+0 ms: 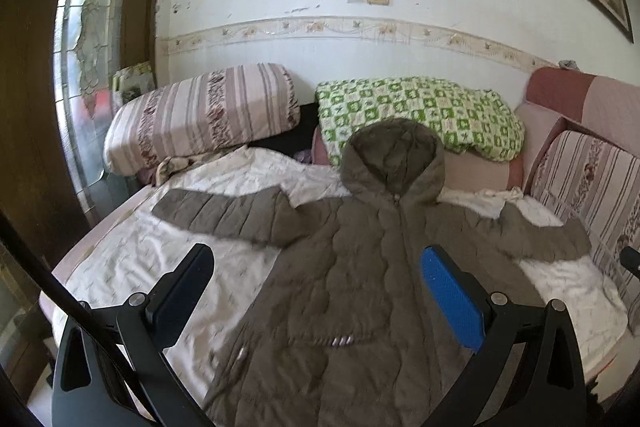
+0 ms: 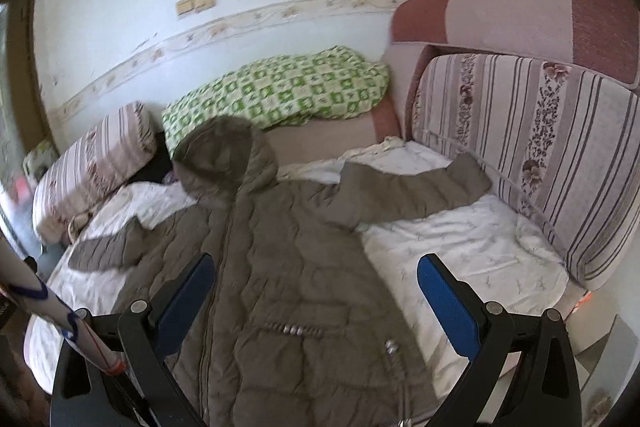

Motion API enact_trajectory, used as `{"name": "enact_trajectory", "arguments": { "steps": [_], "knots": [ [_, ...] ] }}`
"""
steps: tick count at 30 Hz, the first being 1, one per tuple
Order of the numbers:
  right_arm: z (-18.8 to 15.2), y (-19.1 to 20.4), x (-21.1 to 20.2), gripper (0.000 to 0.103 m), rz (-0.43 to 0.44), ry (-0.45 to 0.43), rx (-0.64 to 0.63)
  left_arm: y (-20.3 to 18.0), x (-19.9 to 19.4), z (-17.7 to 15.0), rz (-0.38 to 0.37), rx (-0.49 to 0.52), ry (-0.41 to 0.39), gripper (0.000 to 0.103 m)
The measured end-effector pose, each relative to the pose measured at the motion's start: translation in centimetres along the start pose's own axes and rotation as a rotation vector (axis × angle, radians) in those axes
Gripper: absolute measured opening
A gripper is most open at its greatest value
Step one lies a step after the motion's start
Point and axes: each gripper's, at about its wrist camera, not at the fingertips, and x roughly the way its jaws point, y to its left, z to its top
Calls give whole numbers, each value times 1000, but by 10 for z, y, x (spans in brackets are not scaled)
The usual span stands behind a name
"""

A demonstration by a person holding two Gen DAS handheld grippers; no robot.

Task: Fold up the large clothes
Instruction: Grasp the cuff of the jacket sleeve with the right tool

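Note:
A grey-brown quilted hooded jacket (image 1: 344, 267) (image 2: 280, 267) lies flat, front up and zipped, on a white sheet (image 1: 132, 267) (image 2: 460, 247). Both sleeves spread outward, and the hood (image 1: 394, 155) (image 2: 224, 155) points toward the wall. My left gripper (image 1: 316, 259) hovers open above the jacket's body, nothing between its blue-padded fingers (image 1: 452, 295). My right gripper (image 2: 316, 267) is also open above the jacket's right half, holding nothing. In the left wrist view, a small black part at the right edge is probably the right gripper.
A striped pillow (image 1: 204, 115) (image 2: 92, 163) and a green checked quilt (image 1: 420, 111) (image 2: 280, 91) lie behind the hood by the wall. A striped cushion (image 1: 592, 187) (image 2: 528, 147) and a pink headboard (image 2: 520, 19) bound the right side. A glass door (image 1: 80, 47) stands on the left.

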Motion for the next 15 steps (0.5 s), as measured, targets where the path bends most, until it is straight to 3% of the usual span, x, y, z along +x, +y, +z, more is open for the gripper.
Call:
{"name": "enact_trajectory", "arguments": {
  "steps": [4,8,11,13,15],
  "knots": [
    [20,-15,9,103,1,1,18,-26,33,25,-48,25,-25,103],
    [33,-26,26,103,-58,26,19,-59,88,31,-75,54,0,103],
    [40,-41,41,103,-94,52,43,-80,146,11,-65,120,73,103],
    [46,-57,55,103,-96,83,78,-84,177,-15,-14,144,96,103],
    [51,-72,68,103,-128,101,105,-87,211,-24,-9,163,220,103]
  ]
}}
